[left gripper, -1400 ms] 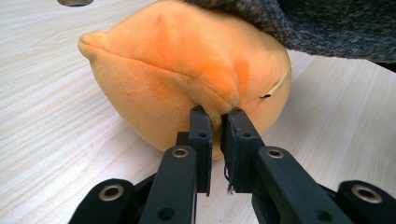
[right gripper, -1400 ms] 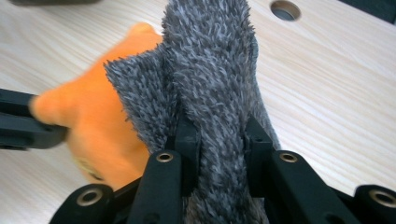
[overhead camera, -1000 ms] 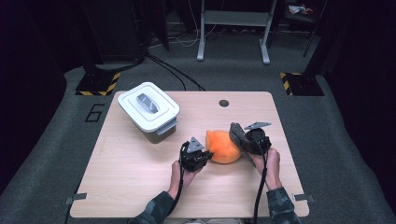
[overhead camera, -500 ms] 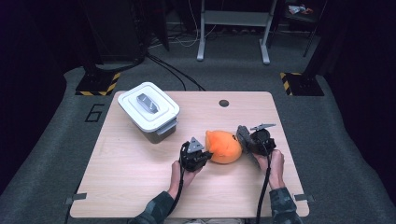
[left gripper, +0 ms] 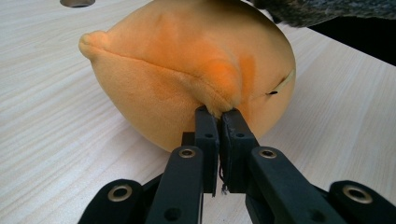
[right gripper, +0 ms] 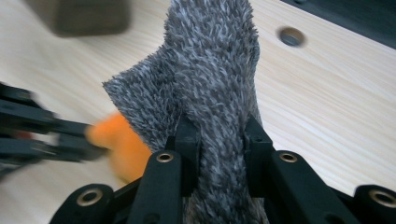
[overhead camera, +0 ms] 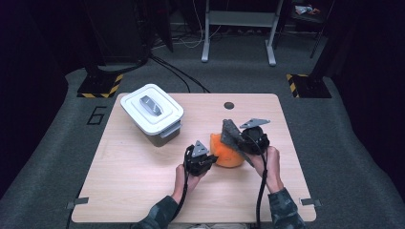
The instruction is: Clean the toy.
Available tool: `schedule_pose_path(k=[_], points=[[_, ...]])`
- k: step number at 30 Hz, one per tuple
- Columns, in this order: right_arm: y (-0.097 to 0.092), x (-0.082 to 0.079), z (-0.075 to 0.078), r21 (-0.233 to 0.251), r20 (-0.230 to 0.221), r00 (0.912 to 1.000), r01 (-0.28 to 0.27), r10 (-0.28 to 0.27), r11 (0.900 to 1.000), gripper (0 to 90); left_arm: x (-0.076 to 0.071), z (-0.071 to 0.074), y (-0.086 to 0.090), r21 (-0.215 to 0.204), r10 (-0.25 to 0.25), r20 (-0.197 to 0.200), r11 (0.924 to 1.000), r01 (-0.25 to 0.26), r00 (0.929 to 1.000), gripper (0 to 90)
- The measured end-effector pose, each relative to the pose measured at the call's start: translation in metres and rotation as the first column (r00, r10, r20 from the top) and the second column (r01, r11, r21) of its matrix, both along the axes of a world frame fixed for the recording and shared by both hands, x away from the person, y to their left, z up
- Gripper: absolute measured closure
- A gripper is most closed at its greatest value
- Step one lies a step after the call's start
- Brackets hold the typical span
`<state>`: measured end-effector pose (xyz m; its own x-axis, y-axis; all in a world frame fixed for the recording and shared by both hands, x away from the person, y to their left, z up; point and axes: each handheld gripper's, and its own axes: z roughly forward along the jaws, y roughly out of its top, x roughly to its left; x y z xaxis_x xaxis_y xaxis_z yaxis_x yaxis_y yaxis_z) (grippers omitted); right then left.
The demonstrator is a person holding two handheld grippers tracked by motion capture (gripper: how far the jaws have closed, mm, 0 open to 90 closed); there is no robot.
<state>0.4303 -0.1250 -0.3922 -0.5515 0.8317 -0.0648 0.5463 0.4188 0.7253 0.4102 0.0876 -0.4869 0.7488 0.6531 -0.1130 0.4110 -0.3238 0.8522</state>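
- Since a second ago, the right gripper (overhead camera: 232, 132) has lifted the grey cloth (right gripper: 210, 74), jaws clamped on it, up off the orange toy (overhead camera: 225, 153).
- Judged: the cloth is coming free of the toy.
- Left gripper (left gripper: 218, 122) jaws pinch the toy's seam, holding it on the table (overhead camera: 133, 186), right of the bin (overhead camera: 152, 113).
- Table space around the toy is free; its near edge is close.

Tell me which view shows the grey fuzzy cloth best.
The right gripper view: the grey fuzzy cloth is close and pinched. The high view shows it small, over the orange plush; the left gripper view, just an edge.
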Motion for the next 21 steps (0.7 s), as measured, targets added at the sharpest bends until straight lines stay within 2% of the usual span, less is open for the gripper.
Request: schedule_pose_path(k=[2, 7, 9, 10, 12, 13, 14, 18, 21], points=[[0.01, 0.0, 0.002, 0.008, -0.004, 0.9994, -0.034, 0.034, 0.9994, 73.3, 0.0, 0.0, 0.0, -0.005, 0.001, -0.002, 1.0, -0.001, 1.0, 86.4], [0.039, 0.006, -0.005, -0.05, -0.028, 0.9933, -0.113, 0.112, 0.9923, 73.3, -0.001, 0.0, -0.001, -0.002, 0.001, 0.005, 1.0, -0.001, 1.0, 86.5], [0.046, 0.01, -0.013, -0.083, -0.057, 0.9925, -0.113, 0.109, 0.9902, 73.4, -0.001, 0.0, -0.001, 0.004, -0.003, 0.0, 1.0, 0.003, 1.0, 86.5], [0.049, 0.011, -0.016, -0.088, -0.053, 0.9931, -0.109, 0.104, 0.9901, 73.4, 0.0, -0.001, 0.0, 0.005, -0.002, -0.002, 1.0, 0.002, 1.0, 86.6], [0.05, 0.013, -0.017, -0.099, -0.048, 0.9919, -0.122, 0.118, 0.9875, 73.4, 0.0, -0.001, 0.001, -0.001, 0.001, -0.005, 1.0, -0.001, 1.0, 86.6], [0.05, 0.012, -0.017, -0.097, -0.056, 0.9934, -0.106, 0.101, 0.9896, 73.4, 0.0, -0.002, 0.001, -0.005, 0.002, -0.008, 1.0, -0.002, 1.0, 86.6], [0.05, 0.013, -0.017, -0.104, -0.045, 0.9933, -0.111, 0.107, 0.9884, 73.5, 0.0, -0.002, 0.001, -0.005, 0.002, -0.008, 1.0, -0.002, 1.0, 86.6], [0.045, 0.013, -0.016, -0.094, -0.042, 0.9941, -0.103, 0.1, 0.9902, 73.4, 0.0, 0.0, -0.001, 0.009, -0.006, -0.001, 0.9999, 0.006, 1.0, 86.7], [0.038, 0.013, -0.016, -0.087, -0.04, 0.9953, -0.092, 0.089, 0.992, 73.4, 0.0, 0.0, -0.002, -0.002, -0.006, -0.006, 1.0, 0.006, 1.0, 86.6]])
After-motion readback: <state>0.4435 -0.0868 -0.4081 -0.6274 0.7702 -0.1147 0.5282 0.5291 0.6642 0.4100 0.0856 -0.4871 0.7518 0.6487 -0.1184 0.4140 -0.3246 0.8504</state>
